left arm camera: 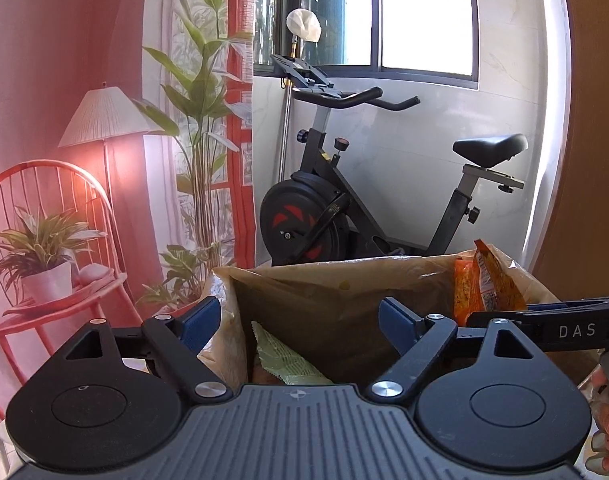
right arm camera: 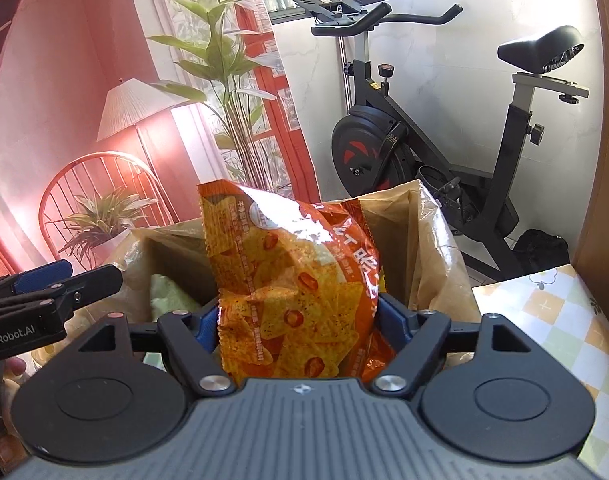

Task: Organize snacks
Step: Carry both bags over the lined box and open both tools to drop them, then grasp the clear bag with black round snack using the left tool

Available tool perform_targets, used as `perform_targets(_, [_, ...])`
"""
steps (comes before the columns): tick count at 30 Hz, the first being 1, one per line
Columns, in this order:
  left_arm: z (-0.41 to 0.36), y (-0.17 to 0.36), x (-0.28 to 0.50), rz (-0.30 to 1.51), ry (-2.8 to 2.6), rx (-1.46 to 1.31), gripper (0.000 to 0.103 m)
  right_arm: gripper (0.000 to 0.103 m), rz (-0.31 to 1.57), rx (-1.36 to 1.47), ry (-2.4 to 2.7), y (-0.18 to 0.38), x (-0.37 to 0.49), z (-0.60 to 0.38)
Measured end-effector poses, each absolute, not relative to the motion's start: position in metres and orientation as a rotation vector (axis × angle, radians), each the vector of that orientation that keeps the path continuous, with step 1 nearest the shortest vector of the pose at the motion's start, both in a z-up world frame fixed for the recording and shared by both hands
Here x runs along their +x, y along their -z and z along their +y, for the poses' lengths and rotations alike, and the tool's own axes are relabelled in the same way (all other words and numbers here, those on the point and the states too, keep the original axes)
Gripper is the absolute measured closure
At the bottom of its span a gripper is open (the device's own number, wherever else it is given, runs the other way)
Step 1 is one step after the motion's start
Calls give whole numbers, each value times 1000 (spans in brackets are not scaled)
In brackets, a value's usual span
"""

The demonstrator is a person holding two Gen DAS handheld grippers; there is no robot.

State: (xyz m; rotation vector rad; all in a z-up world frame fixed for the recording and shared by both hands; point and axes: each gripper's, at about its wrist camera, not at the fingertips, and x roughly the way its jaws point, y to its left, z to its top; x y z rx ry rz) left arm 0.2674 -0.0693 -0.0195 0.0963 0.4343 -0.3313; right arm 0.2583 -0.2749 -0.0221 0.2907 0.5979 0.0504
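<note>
Here my right gripper [right arm camera: 298,320] is clamped on the orange chip bag [right arm camera: 292,280], which stands upright just above the open mouth of the brown paper bag [right arm camera: 432,248]. My left gripper [left arm camera: 298,320] is spread apart over the paper bag's near rim, holding nothing. Below it a green packet [left arm camera: 284,356] lies inside, its lower part hidden by my gripper body.

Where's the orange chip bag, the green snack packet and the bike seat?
orange chip bag [right arm camera: 300,292]: right wrist view, middle of its printed front.
green snack packet [left arm camera: 288,356]: left wrist view, its flat face inside the box.
bike seat [left arm camera: 490,150]: left wrist view, saddle top.
</note>
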Motion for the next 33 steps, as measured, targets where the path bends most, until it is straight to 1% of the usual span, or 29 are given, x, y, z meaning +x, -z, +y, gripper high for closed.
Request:
perform_targets(1, [-70,18,265,431,326,102,15,18,592,290,-45,20,256,-274])
perform_targets(3, [-68,15,261,427,317,107,14,16,584,293,-38,16,251,-276])
perform_targets(17, [-40,-1,203,444,252,74,14,16,498,142,-98,-2,193,-257])
perform_targets(21, [-24,-2,182,447,217,46,14,9,459,148,-172,-3,172,-253])
perform_targets(28, [-7,9,147,446,153,47,14,8,406,149,-211,6,137,-246])
perform_targets(33, [6,27,129,493,135,27,14,8,407,163,-232,25,116,-250])
